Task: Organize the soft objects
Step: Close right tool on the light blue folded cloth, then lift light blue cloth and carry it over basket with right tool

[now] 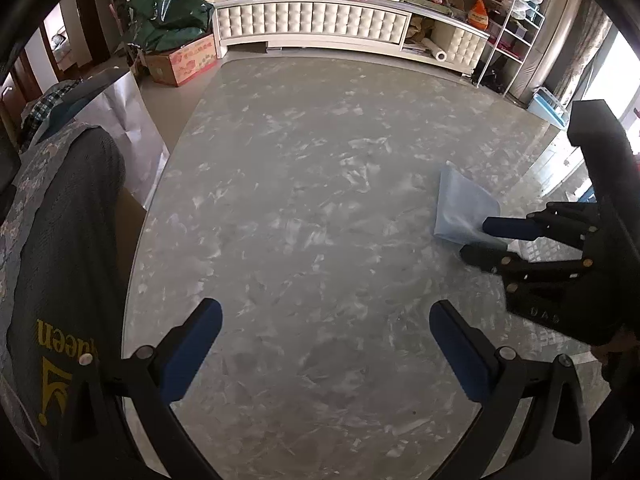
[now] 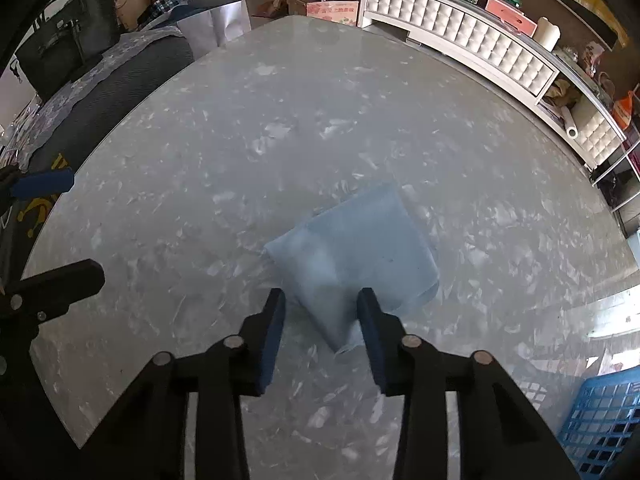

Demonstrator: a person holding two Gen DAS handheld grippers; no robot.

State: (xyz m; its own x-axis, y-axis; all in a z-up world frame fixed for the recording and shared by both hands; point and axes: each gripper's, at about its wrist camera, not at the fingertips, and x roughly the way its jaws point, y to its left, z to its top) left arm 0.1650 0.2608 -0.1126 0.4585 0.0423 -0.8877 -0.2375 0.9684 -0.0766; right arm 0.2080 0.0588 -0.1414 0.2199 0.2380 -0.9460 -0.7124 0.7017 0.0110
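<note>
Cloth [image 2: 352,256], pale blue and folded, lies flat on the marbled grey table [image 2: 280,128], a little toward 5 o'clock of the table's middle as your right-hand camera sees it. One folded corner of it points at 6 o'clock, straight back toward you.

Your right claw [image 2: 322,320] has that near corner between its two blue pads [image 2: 272,340]. There is a narrow gap between the pads with cloth in it, but the right pad only meets the cloth's edge and the left pad shows table between itself and the fabric, so you are not pinching the cloth. From your left-hand camera the same claw [image 1: 478,236] sits at 3 o'clock, its tips at the cloth's [image 1: 464,208] near edge, with a dark-gloved hand [image 1: 592,312] behind it.

Your left claw [image 1: 326,344] is spread wide over bare table, nothing between its pads, well apart from the cloth, which lies at about 2 o'clock from it.

At 9 o'clock in the left view a dark chair back [image 1: 64,264] with yellow lettering stands against the table's edge. Across the floor at 12 o'clock runs a long white padded cabinet [image 1: 312,24] stacked with boxes. A blue plastic basket [image 2: 600,420] sits at 4 o'clock in the right view, beyond the table's edge.
</note>
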